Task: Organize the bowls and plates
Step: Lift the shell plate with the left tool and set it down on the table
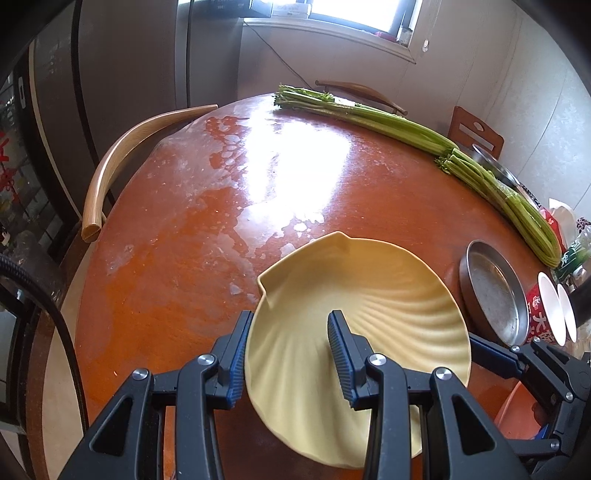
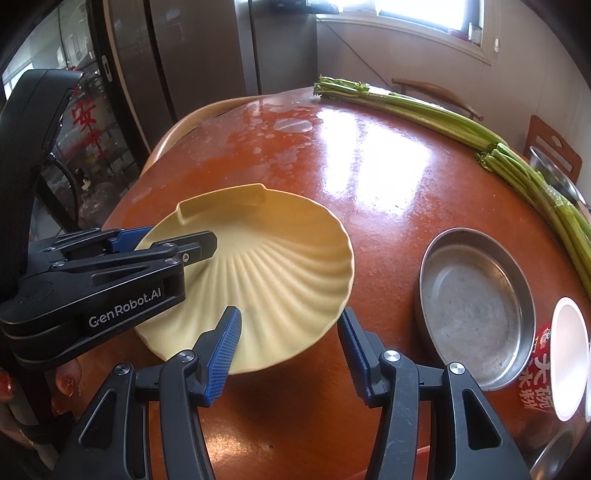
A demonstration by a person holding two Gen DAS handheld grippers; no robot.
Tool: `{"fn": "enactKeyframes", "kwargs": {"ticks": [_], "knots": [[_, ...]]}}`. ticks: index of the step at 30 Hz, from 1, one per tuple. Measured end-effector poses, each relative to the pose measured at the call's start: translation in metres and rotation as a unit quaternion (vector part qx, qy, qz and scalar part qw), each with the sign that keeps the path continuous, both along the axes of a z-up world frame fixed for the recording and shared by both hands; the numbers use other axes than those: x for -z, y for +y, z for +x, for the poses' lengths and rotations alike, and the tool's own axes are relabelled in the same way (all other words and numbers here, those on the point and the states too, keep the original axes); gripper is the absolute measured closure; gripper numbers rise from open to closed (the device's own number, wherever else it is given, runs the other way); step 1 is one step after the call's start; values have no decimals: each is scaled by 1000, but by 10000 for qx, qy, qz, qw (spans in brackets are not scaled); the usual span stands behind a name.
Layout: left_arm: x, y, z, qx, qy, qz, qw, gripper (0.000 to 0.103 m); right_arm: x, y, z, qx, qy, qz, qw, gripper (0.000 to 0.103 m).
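White "GenRobot.AI" lettering on the black body of the left tool [image 2: 173, 247], large white Chinese characters, seemingly "大碗" and "米糊", on a red cup [image 2: 537, 384] right of the right tool [image 2: 291, 339], red Chinese paper-cut characters, unreadable, on the glass door [image 2: 86, 114] behind the left tool

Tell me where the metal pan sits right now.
The metal pan sits on the table at the right of both views, between the yellow plate and the celery.

Daylight from a window [image 1: 354, 14] glares off the round reddish bench [image 1: 184, 229], curved wooden chair [image 1: 122, 155] alongside.
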State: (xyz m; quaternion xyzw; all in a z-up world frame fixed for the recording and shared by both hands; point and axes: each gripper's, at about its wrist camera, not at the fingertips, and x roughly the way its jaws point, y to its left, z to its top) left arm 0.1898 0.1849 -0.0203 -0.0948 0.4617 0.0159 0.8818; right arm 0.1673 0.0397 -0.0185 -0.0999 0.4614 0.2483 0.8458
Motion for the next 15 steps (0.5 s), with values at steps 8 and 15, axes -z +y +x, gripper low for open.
{"fn": "enactKeyframes", "kwargs": {"ticks": [8, 15], "knots": [[6, 1, 2, -20, 36, 103, 9999, 62, 5, 2, -1, -37, 100, -7, 9999, 47], [5, -1, -2, -58, -2, 244, 9997, 62, 4, 0, -3, -58, 164, 41, 9998, 47]]}}
